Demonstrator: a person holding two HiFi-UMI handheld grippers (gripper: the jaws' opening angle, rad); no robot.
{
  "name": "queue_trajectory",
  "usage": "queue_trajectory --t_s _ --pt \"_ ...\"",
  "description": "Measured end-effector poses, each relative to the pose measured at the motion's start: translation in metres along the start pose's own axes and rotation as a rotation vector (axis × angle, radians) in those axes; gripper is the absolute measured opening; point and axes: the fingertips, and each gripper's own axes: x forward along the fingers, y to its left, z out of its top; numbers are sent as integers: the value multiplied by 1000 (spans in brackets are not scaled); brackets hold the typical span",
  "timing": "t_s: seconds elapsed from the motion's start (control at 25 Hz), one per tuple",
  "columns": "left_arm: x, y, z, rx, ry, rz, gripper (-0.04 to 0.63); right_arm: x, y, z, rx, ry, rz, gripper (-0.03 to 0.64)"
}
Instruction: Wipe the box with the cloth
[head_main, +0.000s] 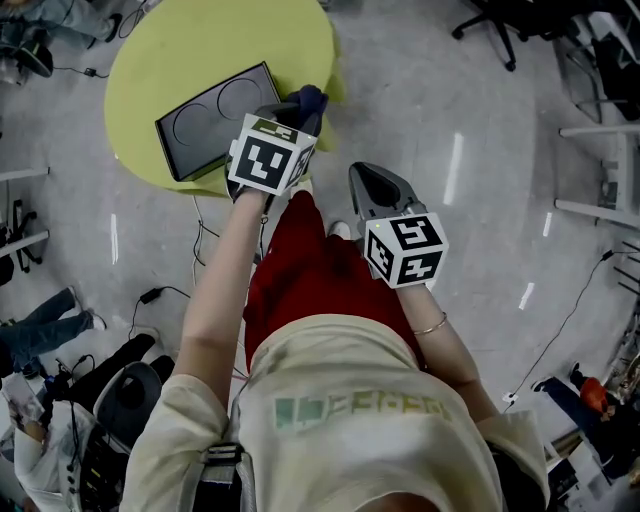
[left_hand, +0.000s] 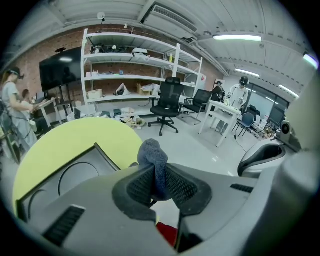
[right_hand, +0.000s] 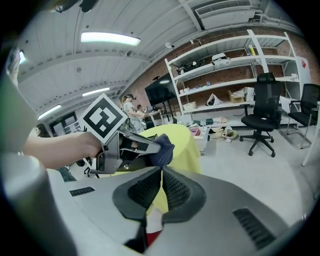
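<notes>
Left gripper (left_hand: 159, 185) is up at the round yellow-green table (head_main: 180, 40), and its jaws are clamped on the dark blue cloth (left_hand: 151, 152). The two ribbed pads squeeze the cloth from both sides. A rounded bunch of it pokes out past the tips, and the rest is pinched down between the pads.

The box (head_main: 215, 118) lies flat on the table: dark and shallow, with two circles outlined on its top face. It sits toward the table's near edge, angled, with one corner pointing at the person. The cloth is right at that near right corner, where the table edge falls away. From here I can't say whether the fabric touches the box or hangs just beside it. The gripper's marker cube (head_main: 268, 152) covers the spot from above.

Right gripper (right_hand: 161, 187) is held lower and nearer the body, off the table, over the person's red trousers (head_main: 300, 270). Its jaws are together, pads meeting along a thin seam, with nothing between them. It points toward the left gripper, and the two are close but apart.

Around them there's grey floor, a black office chair (left_hand: 169, 102) and white shelving (left_hand: 135, 65) against a brick wall.
</notes>
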Motion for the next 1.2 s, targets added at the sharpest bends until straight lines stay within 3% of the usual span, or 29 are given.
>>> queue_trajectory --t_s 0.76,1.2 --pt "-63 -47 -58 -133 -53 74 63 -56 23 -24 -65 -24 65 38" --pt "-136 -81 -75 -248 -256 163 63 -84 40 -36 -107 -37 145 38"
